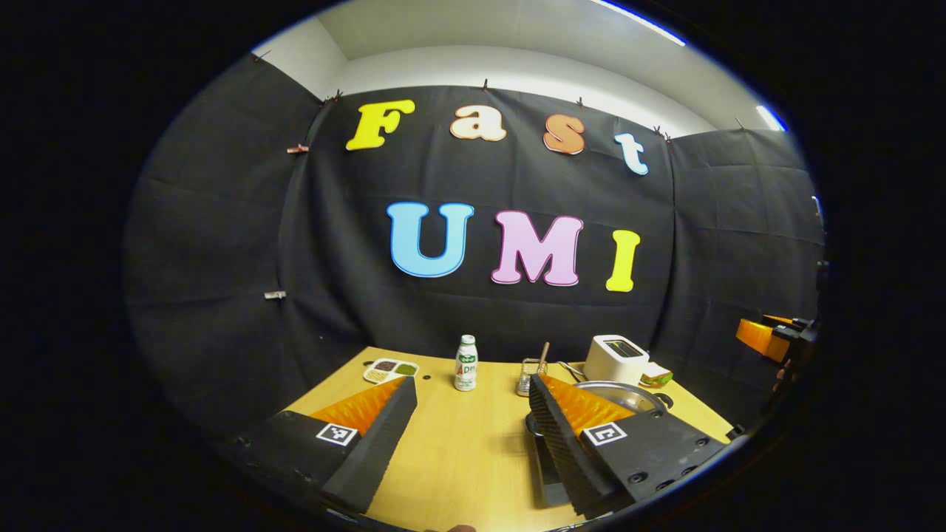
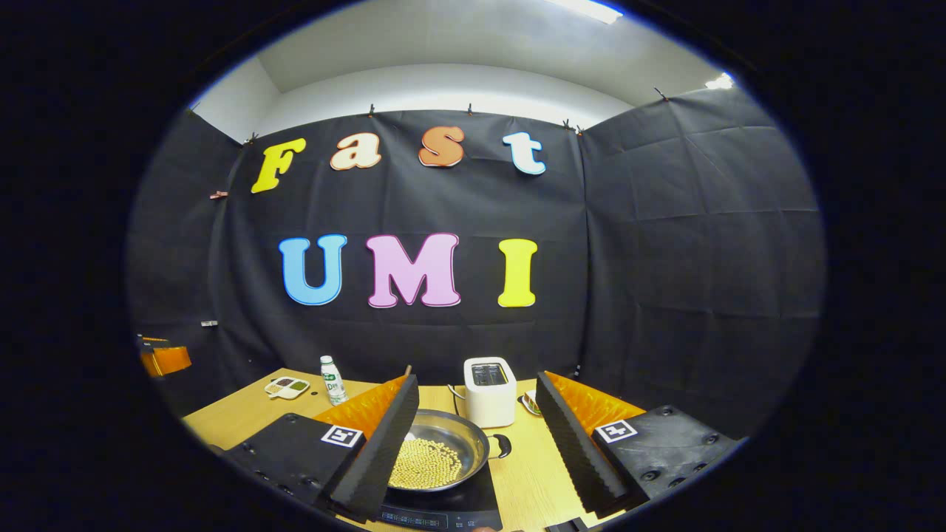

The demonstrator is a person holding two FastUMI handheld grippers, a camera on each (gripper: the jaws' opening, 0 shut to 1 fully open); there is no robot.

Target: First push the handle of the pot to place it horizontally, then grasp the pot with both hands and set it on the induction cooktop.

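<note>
Both tools are hanging above the wooden table (image 1: 458, 451) with fingers spread wide, gripping nothing. The right gripper (image 2: 477, 436) is framing the pot (image 2: 436, 451) (yellow beans inside), which is sitting on the black induction cooktop (image 2: 443, 510). The left gripper (image 1: 473, 436) is hovering beside it. Farther back are standing a white toaster (image 2: 488, 391) and a bottle (image 1: 465, 362).

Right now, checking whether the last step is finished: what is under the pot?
The pot rests on the black induction cooktop, small yellow beads inside it. The right gripper stands open around it; one finger covers the pot's near-left rim and the cooktop there.
</note>
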